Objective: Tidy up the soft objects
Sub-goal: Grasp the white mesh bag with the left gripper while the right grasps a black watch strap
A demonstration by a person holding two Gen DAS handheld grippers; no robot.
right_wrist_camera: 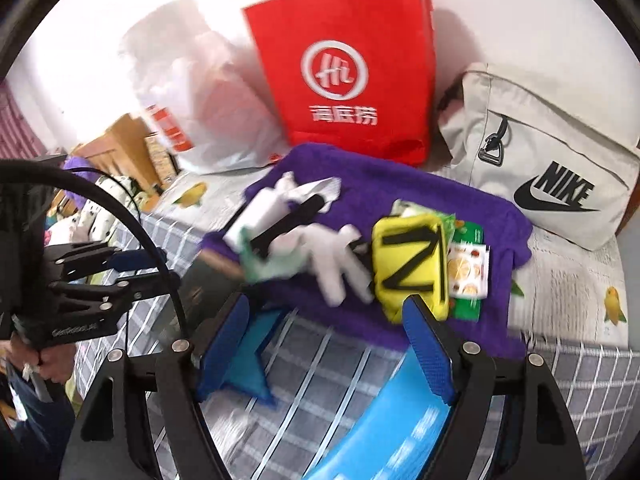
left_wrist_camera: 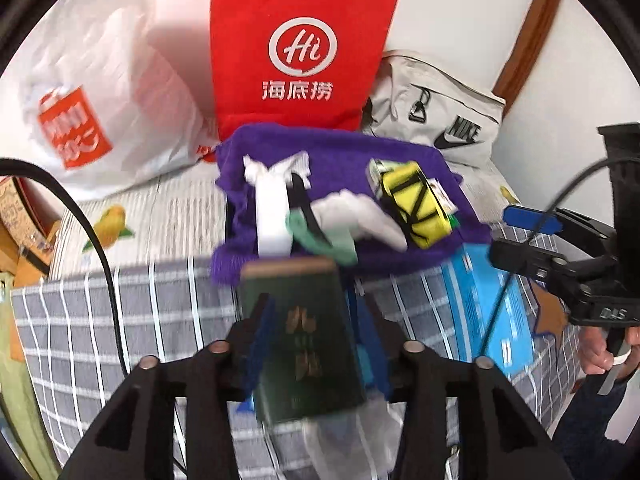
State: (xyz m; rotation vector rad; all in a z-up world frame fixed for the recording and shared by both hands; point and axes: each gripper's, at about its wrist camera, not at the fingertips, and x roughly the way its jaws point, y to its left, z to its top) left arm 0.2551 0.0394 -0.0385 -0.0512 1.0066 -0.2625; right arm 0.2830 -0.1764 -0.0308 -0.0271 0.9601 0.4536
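While angled downward, left tool (left_wrist_camera: pixel 308 344) straddles green booklet (left_wrist_camera: pixel 308 344).

White wall (left_wrist_camera: pixel 460 8) with brown wooden trim (left_wrist_camera: pixel 528 36) behind a checked bedspread (left_wrist_camera: pixel 80 320).

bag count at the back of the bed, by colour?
Red bag: 1
White plastic bag: 1
Grey Nike bag: 1
Total: 3
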